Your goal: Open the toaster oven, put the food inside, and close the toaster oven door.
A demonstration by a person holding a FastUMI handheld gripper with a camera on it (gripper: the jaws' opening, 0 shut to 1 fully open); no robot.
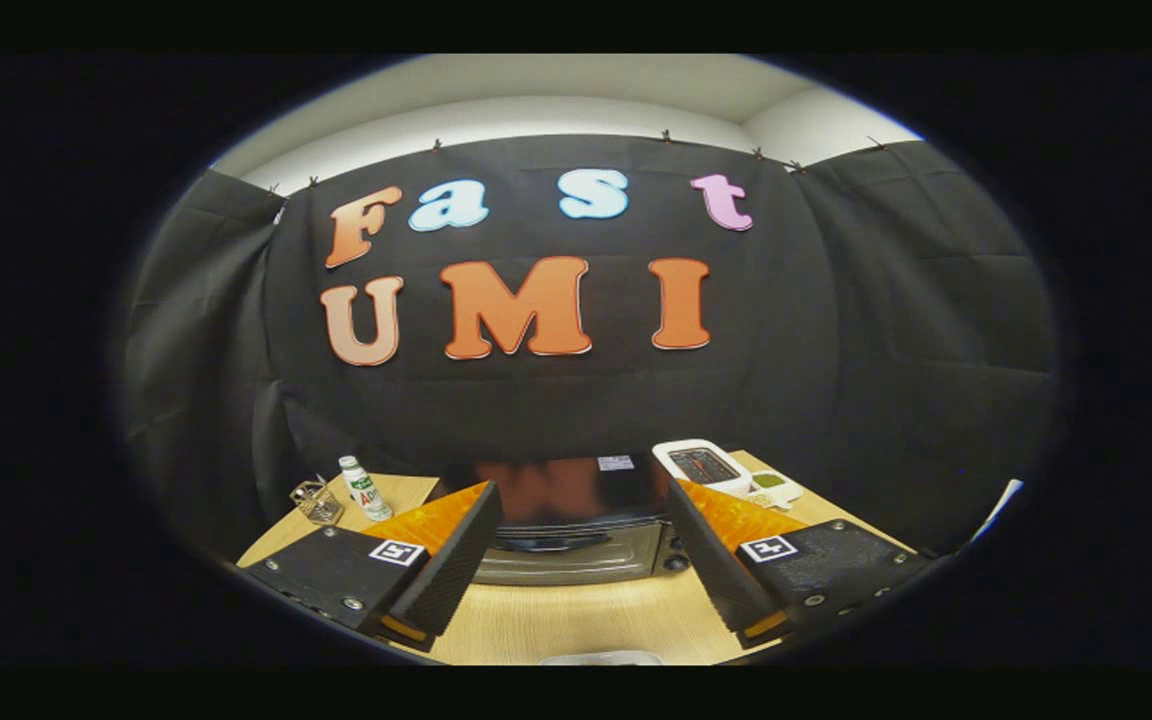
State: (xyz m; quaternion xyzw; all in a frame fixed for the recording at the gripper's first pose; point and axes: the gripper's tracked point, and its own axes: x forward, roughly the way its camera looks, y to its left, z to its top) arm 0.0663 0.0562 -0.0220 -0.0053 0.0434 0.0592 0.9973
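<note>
A toaster oven with a glossy dark top and a metal front stands on the wooden table, beyond my fingers and framed between them. Its door looks closed, with the handle bar across the upper front. My gripper hovers above the table in front of the oven, open wide, with nothing between its fingers. A pale rim of something peeks out just below the fingers, too cut off to identify.
A small white bottle and a clear little container stand on the table left of the oven. Right of the oven lie a white device with a dark screen and a small white dish with something green. Black cloth walls surround the table.
</note>
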